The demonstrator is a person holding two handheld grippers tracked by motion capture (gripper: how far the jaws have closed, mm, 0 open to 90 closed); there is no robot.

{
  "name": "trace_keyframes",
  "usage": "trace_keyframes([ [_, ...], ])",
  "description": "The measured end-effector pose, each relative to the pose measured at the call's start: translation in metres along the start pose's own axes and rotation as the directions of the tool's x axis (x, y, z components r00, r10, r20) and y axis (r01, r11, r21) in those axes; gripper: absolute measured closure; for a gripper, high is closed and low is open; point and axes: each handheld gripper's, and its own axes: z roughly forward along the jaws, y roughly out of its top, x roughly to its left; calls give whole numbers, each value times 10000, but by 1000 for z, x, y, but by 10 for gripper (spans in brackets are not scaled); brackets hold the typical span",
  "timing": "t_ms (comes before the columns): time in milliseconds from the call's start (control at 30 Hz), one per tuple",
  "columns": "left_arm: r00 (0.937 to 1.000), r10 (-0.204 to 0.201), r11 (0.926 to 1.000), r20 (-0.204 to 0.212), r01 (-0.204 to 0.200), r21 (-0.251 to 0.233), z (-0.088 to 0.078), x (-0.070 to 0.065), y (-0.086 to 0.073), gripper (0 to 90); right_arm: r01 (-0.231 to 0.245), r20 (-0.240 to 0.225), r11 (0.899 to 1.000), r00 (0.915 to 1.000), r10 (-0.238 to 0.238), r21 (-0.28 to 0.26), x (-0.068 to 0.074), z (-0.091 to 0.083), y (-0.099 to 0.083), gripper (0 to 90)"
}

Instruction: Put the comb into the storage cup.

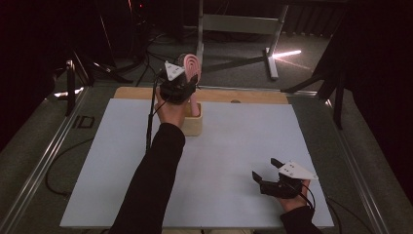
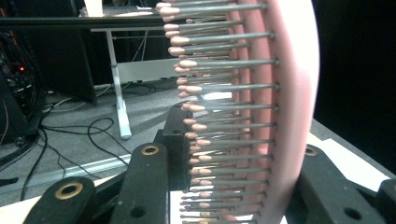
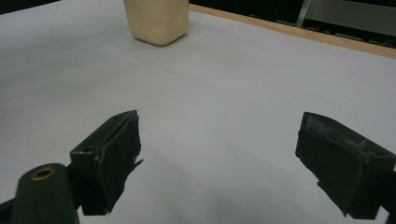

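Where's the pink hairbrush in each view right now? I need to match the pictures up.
High view: the pink hairbrush stands upper centre-left, held by the left gripper, its handle in the cream holder.
Left gripper view: the brush head runs top to bottom right of centre, bristles pointing left, between the black jaws.
Right gripper view: not in it.
Shared landmark: the cream holder, at top centre-left in the right gripper view.

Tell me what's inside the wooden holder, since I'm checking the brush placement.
The pink hairbrush stands handle-down in the wooden holder, its head clamped in the left gripper. The handle's lower end and the holder's inside are hidden by its walls.
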Motion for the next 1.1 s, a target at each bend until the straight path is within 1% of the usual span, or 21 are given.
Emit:
trace_keyframes([
  [433, 9999, -160, 9998, 47, 159, 156, 5, 0, -8, 651, 7, -17, 10000, 10000, -7, 44, 1, 1, 0, 137],
  [767, 9999, -106, 9995, 86, 104, 292, 8, -3, -12, 651, 18, 9, 10000, 10000, -18, 14, 0, 0, 0, 138],
  [1100, 9997, -215, 9992, 89, 212, 328, 8, -2, -15, 650, 19, 14, 10000, 10000, -19, 26, 1, 1, 0, 138],
])
